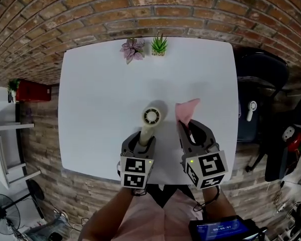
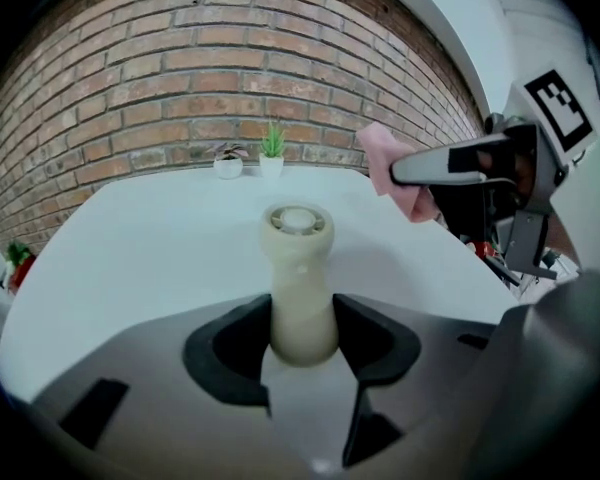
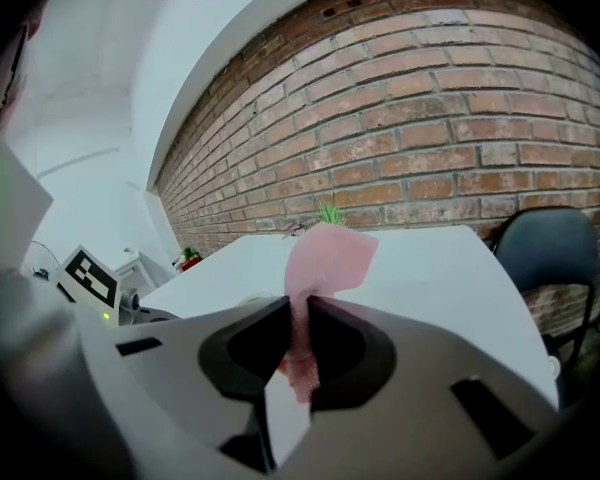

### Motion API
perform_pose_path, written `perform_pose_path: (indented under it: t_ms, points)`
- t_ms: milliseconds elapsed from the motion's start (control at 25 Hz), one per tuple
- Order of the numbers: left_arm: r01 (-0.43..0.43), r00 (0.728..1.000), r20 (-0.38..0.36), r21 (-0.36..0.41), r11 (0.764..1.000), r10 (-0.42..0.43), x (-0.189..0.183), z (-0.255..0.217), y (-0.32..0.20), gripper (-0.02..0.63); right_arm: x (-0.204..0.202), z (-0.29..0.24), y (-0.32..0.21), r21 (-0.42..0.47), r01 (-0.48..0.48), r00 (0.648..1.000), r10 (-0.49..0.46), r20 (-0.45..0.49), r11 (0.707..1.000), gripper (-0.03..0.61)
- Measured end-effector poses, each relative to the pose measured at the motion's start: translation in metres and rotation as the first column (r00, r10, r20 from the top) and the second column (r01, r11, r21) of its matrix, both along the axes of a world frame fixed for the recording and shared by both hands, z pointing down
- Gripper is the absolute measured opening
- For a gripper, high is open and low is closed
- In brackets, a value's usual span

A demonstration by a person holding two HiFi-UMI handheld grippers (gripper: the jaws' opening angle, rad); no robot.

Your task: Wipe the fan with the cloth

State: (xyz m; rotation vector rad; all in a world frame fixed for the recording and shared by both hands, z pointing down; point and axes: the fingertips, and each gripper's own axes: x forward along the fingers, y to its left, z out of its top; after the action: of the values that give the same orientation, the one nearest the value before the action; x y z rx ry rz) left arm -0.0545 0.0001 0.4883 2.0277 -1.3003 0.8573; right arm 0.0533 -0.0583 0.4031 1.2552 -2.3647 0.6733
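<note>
In the head view, the handle of the fan [image 1: 151, 117] disappears at its lower end between the jaws of the left gripper [image 1: 146, 137]. The lower part of the cloth [image 1: 187, 110] is buried between the jaws of the right gripper [image 1: 190, 128]. Both grippers cover part of the near edge of the counter [image 1: 100, 109]. The bottom edge cuts off the person's forearms [image 1: 113, 212] and a blue screen [image 1: 220, 231], whose print is too small to read.

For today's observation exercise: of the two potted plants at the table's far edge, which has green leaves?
The right-hand plant in the head view; the left-hand plant has purplish leaves.
</note>
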Motion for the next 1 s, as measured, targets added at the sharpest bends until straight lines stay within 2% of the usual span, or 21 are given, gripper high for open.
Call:
perform_pose_path:
  t_ms: [240,400,600,720,840,1000]
  points:
    - [-0.030,0.999,-0.013,0.008,1.000,0.030,0.000,-0.004,0.002,0.199,-0.011,0.011,0.000,-0.017,0.028,1.000,-0.028,-0.011,0.999,0.048]
    - [-0.049,0.999,-0.006,0.048,0.998,0.049,-0.002,-0.008,0.000,0.199,-0.017,0.018,0.001,-0.034,0.045,0.999,-0.046,-0.021,0.998,0.049]
    - [-0.056,0.997,-0.056,0.086,0.995,0.061,-0.004,-0.012,-0.002,0.198,-0.024,0.021,0.000,-0.043,0.053,0.998,-0.054,-0.026,0.998,0.049]
    - [-0.058,0.995,-0.080,0.076,0.995,0.064,-0.006,-0.010,-0.001,0.198,-0.026,0.022,0.001,-0.044,0.052,0.998,-0.054,-0.029,0.998,0.049]
    - [-0.073,0.995,-0.060,0.051,0.996,0.077,-0.007,-0.005,-0.001,0.198,-0.026,0.024,0.002,-0.048,0.051,0.998,-0.053,-0.035,0.998,0.049]
    - [-0.104,0.995,0.012,0.031,0.994,0.104,-0.010,0.002,0.001,0.199,-0.025,0.026,0.002,-0.051,0.048,0.998,-0.050,-0.037,0.998,0.049]
